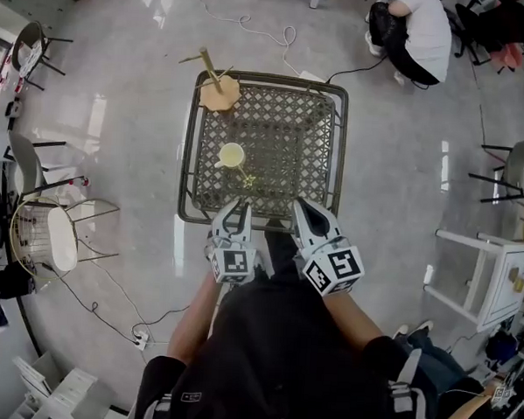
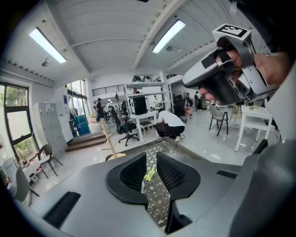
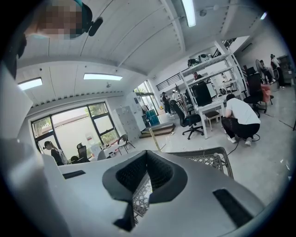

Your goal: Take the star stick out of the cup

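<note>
A yellow cup [image 1: 231,155] stands near the middle of the dark lattice table [image 1: 188,157]. The star stick [image 1: 246,177] leans out of it toward the near edge. In the left gripper view the yellow star [image 2: 149,174] shows far off through the gap between the jaws. My left gripper [image 1: 236,203] hovers over the table's near edge, just short of the stick. It is open by a narrow gap [image 2: 151,155] and holds nothing. My right gripper [image 1: 308,205] hangs beside it to the right, its fingertips together [image 3: 146,155] and empty.
A wooden peg stand [image 1: 219,90] sits on the table's far left corner. A person [image 1: 420,33] crouches on the floor beyond the table. A wire chair [image 1: 55,228] stands at the left and a white shelf [image 1: 486,277] at the right. Cables [image 1: 107,314] trail across the floor.
</note>
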`<control>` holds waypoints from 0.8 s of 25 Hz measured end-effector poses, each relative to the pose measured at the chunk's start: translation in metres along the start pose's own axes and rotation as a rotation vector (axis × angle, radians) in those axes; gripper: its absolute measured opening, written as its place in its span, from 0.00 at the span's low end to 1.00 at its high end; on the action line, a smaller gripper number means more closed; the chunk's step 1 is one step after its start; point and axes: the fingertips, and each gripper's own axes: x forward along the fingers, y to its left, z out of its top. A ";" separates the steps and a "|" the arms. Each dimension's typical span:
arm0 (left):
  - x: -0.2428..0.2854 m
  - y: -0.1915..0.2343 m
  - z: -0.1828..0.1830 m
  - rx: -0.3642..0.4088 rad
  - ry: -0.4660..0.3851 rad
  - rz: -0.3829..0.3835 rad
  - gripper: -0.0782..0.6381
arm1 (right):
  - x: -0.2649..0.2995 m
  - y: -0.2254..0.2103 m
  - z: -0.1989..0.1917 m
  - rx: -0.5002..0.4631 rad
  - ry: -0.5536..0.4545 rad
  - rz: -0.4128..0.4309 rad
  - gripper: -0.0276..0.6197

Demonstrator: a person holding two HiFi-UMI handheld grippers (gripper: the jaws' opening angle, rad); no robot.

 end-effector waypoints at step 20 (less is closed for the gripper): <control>0.077 0.001 -0.069 0.220 0.213 -0.055 0.27 | 0.032 -0.039 -0.004 0.057 0.044 -0.057 0.06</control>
